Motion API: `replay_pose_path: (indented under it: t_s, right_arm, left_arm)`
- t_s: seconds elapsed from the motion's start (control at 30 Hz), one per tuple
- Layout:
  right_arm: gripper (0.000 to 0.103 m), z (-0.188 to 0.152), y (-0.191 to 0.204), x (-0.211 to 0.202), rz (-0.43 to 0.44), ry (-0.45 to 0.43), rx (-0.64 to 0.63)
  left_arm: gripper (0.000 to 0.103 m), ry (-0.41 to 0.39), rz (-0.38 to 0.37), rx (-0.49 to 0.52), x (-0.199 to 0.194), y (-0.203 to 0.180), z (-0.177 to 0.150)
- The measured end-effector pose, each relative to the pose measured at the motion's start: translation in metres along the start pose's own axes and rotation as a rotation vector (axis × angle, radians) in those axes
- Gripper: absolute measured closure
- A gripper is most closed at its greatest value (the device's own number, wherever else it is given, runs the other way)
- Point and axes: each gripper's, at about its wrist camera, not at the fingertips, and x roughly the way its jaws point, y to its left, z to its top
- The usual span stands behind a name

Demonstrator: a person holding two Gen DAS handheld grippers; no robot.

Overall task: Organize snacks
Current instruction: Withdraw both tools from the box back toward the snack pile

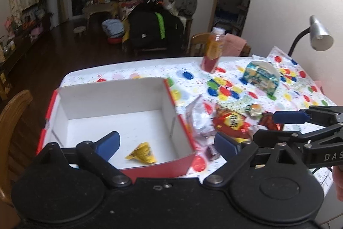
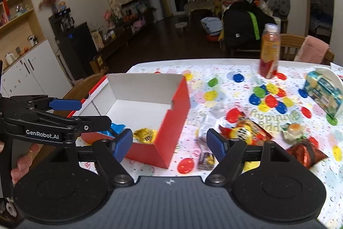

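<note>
A red box (image 1: 182,121) (image 2: 175,113) with a white inside stands open on the balloon-print table (image 1: 150,70) (image 2: 216,70). A yellow packet (image 1: 141,152) (image 2: 145,135) lies in it. My left gripper (image 1: 167,145) (image 2: 94,113) hangs open over the box's near corner, holding nothing. A blue wrapper (image 2: 116,128) shows just beside its lower finger. My right gripper (image 2: 169,143) (image 1: 265,126) is open too, low over the table right of the box. Around it lie a red-yellow candy bag (image 1: 231,121) (image 2: 246,130), a small dark candy (image 1: 212,152) (image 2: 205,161) and a dark red packet (image 1: 268,121) (image 2: 306,151).
A clear wrapper (image 1: 199,119) (image 2: 205,121) lies against the box's right wall. Farther back are a round green-white snack (image 1: 254,109) (image 2: 293,130), a blue-green pack (image 1: 260,76) (image 2: 323,93) and an upright juice bottle (image 1: 213,50) (image 2: 269,53). A desk lamp (image 1: 319,35) and wooden chairs (image 1: 15,113) border the table.
</note>
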Motion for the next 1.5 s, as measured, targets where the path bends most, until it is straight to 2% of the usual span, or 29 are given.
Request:
replay_pose_path:
  t_s: [0.23,0.37,0.43,0.53,0.83,1.03,1.4,1.5]
  right_arm:
    - [0.022,-0.017,-0.034,-0.029,-0.03,-0.062,0.043]
    - [0.02,-0.025,-0.051,-0.037,-0.045,-0.073,0.056]
    - [0.016,-0.03,-0.06,-0.041,-0.051,-0.079,0.066]
    - [0.013,-0.038,-0.075,-0.048,-0.091,-0.094,0.058]
    - [0.013,-0.058,-0.133,-0.047,-0.168,-0.032,0.085]
    - [0.013,-0.072,-0.161,-0.036,-0.179,0.019,0.103]
    - [0.014,-0.088,-0.181,0.004,-0.173,0.125,0.097]
    - [0.015,-0.092,-0.181,0.022,-0.173,0.163,0.078]
  left_arm:
    - [0.0,-0.058,-0.034,0.045,0.002,-0.043,-0.005]
    - [0.0,-0.07,-0.053,0.062,0.008,-0.067,-0.008]
    - [0.0,-0.071,-0.059,0.071,0.013,-0.079,-0.01]
    - [0.0,-0.066,-0.067,0.072,0.024,-0.092,-0.012]
    - [0.0,0.023,-0.044,0.072,0.071,-0.116,-0.032]
    - [0.002,0.07,-0.007,0.046,0.103,-0.123,-0.038]
    - [0.01,0.154,0.076,0.038,0.154,-0.131,-0.046]
    - [0.011,0.144,0.122,0.09,0.163,-0.139,-0.048]
